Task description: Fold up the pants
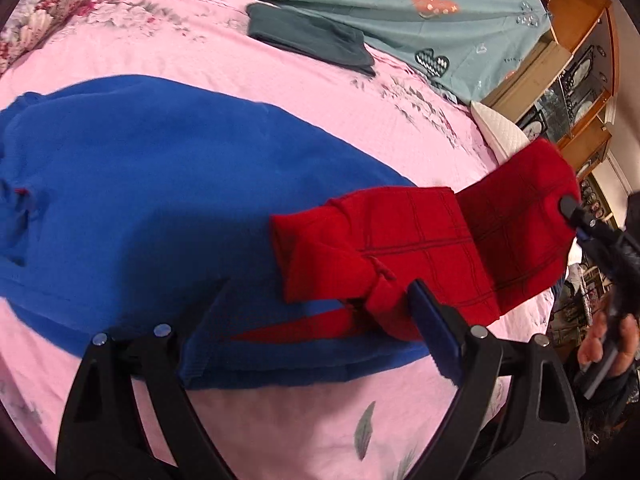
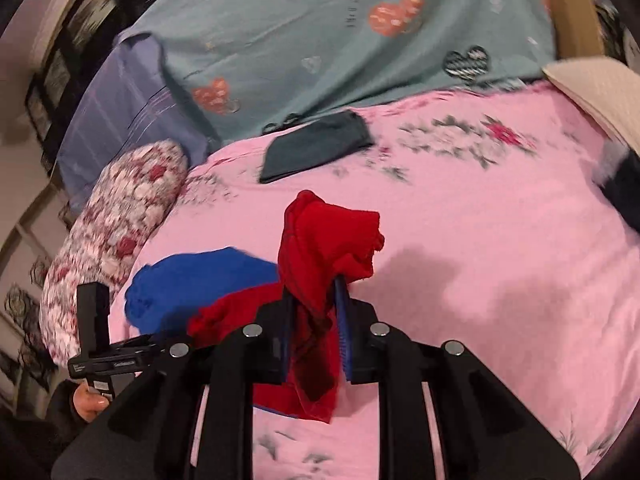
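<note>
The pants are blue (image 1: pixel 168 200) with red lower legs (image 1: pixel 420 248) and lie on the pink bedspread (image 1: pixel 240 56). My left gripper (image 1: pixel 320 300) hangs above them with its jaws spread wide; the left finger lies over blue cloth, the right finger (image 1: pixel 432 320) touches the red cloth. My right gripper (image 2: pixel 312 308) is shut on a red leg end (image 2: pixel 324 248) and holds it lifted; it shows at the right edge of the left wrist view (image 1: pixel 568 208). The blue part (image 2: pixel 200 284) lies behind.
A folded dark grey garment (image 1: pixel 312 40) lies farther back on the bed. A teal heart-print cover (image 1: pixel 400 0) and a floral bolster pillow (image 2: pixel 116 232) lie beyond. A white pillow (image 2: pixel 592 92) is at the right. Wooden shelves (image 1: pixel 572 60) stand past the bed edge.
</note>
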### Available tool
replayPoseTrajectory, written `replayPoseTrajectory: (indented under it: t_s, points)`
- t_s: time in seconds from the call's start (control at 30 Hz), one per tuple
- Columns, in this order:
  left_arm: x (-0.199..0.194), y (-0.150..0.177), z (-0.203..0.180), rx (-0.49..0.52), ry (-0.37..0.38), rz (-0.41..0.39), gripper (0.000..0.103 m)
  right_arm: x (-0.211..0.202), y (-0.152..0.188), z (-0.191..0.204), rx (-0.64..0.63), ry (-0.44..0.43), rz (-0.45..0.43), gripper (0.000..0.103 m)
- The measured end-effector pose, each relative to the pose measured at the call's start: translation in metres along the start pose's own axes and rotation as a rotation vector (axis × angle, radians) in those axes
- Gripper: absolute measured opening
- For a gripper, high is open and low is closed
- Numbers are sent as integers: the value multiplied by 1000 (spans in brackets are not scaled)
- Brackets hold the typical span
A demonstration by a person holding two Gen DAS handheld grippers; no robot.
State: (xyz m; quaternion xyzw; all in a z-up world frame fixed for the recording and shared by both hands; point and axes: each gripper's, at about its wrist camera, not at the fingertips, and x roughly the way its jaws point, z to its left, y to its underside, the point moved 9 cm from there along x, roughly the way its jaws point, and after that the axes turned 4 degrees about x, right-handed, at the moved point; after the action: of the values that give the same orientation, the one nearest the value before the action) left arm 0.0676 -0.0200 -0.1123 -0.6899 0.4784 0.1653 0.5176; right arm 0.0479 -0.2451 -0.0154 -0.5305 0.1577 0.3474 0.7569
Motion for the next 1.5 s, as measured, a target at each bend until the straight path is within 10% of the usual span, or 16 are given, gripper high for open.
replayPoseTrajectory:
  t_s: [0.17, 0.27, 0.4, 0.63, 0.87, 0.93, 1.1, 1.33, 1.5]
  points:
    - [-40, 4, 32, -42, -83, -73, 89, 95, 35, 116, -325, -18, 194, 25]
    - [-65, 14, 61, -96, -131, -101, 89, 147, 91, 136, -551, 55, 344, 50]
    - [-84, 23, 93, -170, -157, -124, 89, 137, 112, 141, -764, 137, 261, 60]
    - [-76, 16, 87, -165, -118, -128, 89, 95, 80, 130, -673, 112, 143, 60]
    - [-70, 15, 78, -151, -103, -120, 89, 146, 103, 123, -685, 143, 299, 59]
    - [-69, 15, 80, -158, -102, -121, 89, 150, 98, 121, -613, 113, 304, 33]
    - [-68, 15, 82, -159, -94, -121, 89, 132, 60, 103, -393, 17, 251, 22]
    - [-66, 11, 83, -159, -87, -125, 89, 91, 9, 109, -374, 121, -2, 27]
    - [-70, 10, 85, -156, -104, -136, 89, 176, 84, 137, -488, 57, 305, 59]
